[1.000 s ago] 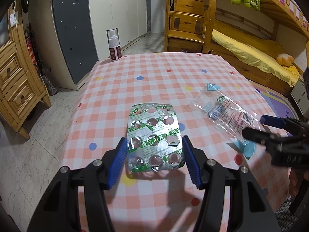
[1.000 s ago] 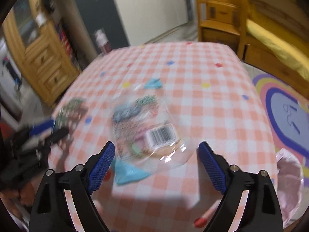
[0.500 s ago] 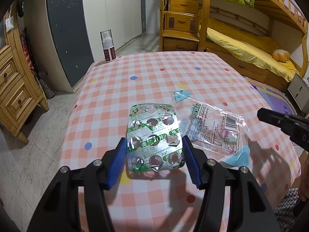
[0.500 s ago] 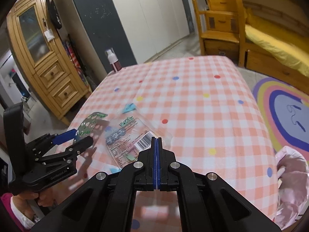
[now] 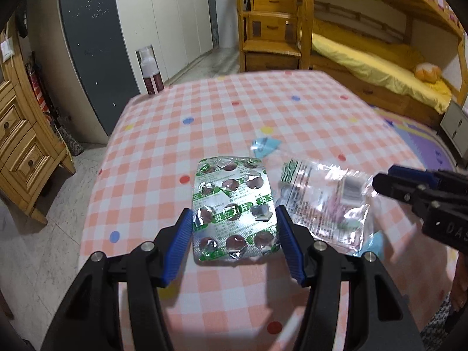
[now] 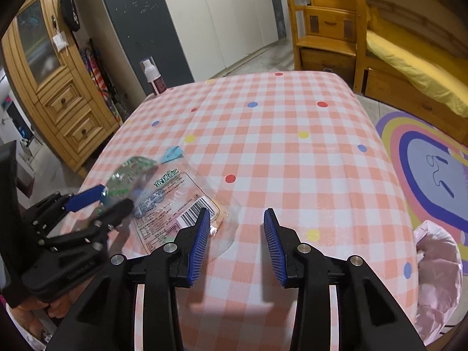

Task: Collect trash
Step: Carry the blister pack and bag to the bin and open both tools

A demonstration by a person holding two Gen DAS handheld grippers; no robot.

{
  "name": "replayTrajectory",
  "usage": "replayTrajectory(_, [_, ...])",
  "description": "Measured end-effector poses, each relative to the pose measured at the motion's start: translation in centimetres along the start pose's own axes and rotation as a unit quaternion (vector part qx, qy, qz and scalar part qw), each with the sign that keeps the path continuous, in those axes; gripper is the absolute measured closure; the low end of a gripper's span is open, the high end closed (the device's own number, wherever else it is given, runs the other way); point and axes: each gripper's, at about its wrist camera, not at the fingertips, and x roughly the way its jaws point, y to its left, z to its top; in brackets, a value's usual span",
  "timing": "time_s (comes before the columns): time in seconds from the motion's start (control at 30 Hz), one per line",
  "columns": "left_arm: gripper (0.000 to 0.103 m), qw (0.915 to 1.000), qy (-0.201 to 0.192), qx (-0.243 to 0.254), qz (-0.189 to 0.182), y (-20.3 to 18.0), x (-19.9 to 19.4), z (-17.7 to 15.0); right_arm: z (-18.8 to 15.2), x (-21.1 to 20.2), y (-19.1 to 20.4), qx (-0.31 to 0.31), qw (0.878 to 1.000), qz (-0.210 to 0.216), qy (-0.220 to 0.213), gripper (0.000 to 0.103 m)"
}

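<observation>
Checkered tablecloth point(image 5: 234, 117): blister pack point(image 5: 234, 210) clamped between my left gripper point(image 5: 234, 234) pads; clear wrapper point(image 6: 175, 204) flat just right of it; my right gripper point(image 6: 235, 239) open, empty, beside the wrapper; pink bag point(image 6: 438, 263) off the cloth's right edge.

Pink-and-white checked tablecloth point(image 5: 292, 117) with coloured dots; silver-green blister pack point(image 5: 234, 207); black tongs point(image 5: 234, 228) with blue pads point(image 5: 178, 245).

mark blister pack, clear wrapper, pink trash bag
blister pack point(image 5: 234, 210): left wrist view, middle of the foil face.
clear wrapper point(image 6: 175, 201): right wrist view, printed middle.
pink trash bag point(image 6: 438, 263): right wrist view, upper rim by the table edge.
</observation>
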Motion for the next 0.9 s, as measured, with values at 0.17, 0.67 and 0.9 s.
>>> replayTrajectory(0.17, [0.047, 0.9999, 0.004, -0.011, -0.013, 0.6, 0.3, -0.2, 0.0, 0.6, 0.4, -0.001, 1.000, 0.010, 0.009, 0.064])
replayTrajectory(0.67, [0.047, 0.9910, -0.052, -0.010, -0.123, -2.6, -5.7, 0.2, -1.5, -13.2, -4.4, 0.077, 0.986, -0.072, -0.126, 0.103])
replayTrajectory(0.9, [0.047, 0.9763, -0.063, 0.093, -0.185, -13.7, -8.1, 1.1, -5.7, -19.2, -10.2, 0.115, 0.966, -0.182, -0.143, 0.102])
